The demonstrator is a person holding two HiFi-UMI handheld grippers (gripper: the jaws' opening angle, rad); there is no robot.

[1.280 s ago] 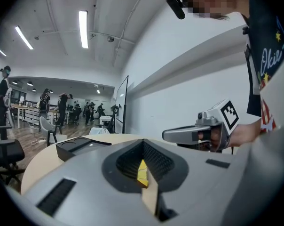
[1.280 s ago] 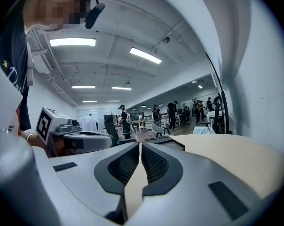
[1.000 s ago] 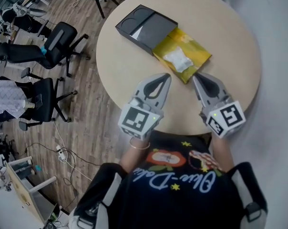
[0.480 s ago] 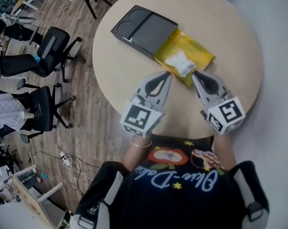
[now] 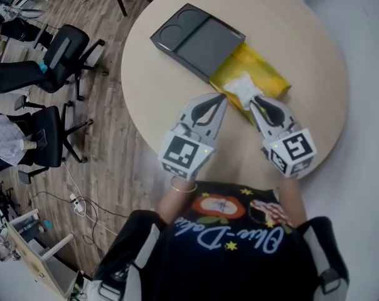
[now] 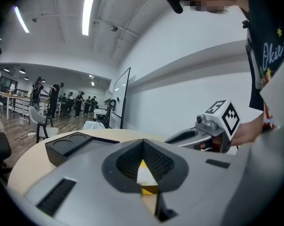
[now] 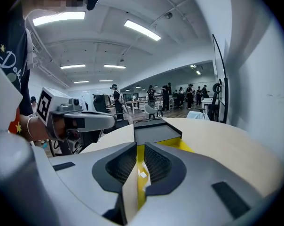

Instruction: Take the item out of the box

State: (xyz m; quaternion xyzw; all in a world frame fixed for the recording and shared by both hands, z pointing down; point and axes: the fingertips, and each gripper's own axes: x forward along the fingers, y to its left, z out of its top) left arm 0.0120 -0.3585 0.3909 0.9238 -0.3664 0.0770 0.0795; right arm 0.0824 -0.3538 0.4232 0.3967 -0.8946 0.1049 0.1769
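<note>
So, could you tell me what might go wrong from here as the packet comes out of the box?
1. The right gripper seems to pinch only an edge of the packet; it could slip free when lifted.
2. The tray sits half out of the box; a pull may drag it along, as the left gripper, shut beside it, holds nothing.

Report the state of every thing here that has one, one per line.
dark box: flat on the round table, drawer end open.
yellow drawer: slid partly out of the box.
white packet: crumpled, lying in the drawer.
right claw: closed to a narrow slit, apparently on the packet's near edge.
left claw: tips together, empty, beside the drawer.
</note>
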